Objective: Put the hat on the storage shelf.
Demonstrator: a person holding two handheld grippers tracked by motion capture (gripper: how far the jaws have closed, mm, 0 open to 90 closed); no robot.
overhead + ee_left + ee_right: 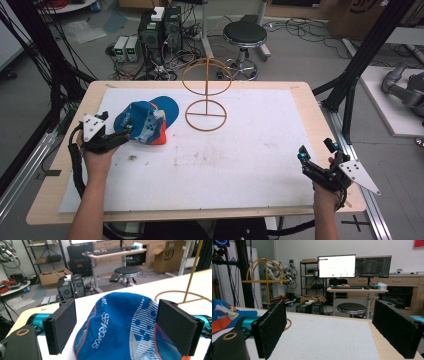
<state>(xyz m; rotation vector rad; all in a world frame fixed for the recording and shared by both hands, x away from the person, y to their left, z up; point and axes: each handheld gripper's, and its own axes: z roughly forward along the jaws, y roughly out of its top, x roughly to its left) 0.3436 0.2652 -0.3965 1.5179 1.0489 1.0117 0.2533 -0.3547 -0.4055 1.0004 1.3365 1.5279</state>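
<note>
**Left gripper spread around the cap, right gripper idle at the bench edge**

A blue cap (pixel 146 121) with white lettering and an orange patch lies on the white mat (pixel 250 150) covering the bench (pixel 310 100), toward its left side. The left gripper (pixel 120 136) sits at the cap's near-left edge; in the left gripper view its two black pads (pixel 62 327) stand wide apart with the cap's crown (pixel 120 322) between them, and neither pad visibly presses on the fabric. Just right of the cap stands a yellow wire stand (pixel 206 92), a ring base with an upright hoop above. The right gripper (pixel 315 157) is well apart, at the bench's near-right corner, jaws spread with nothing between them.
</note>
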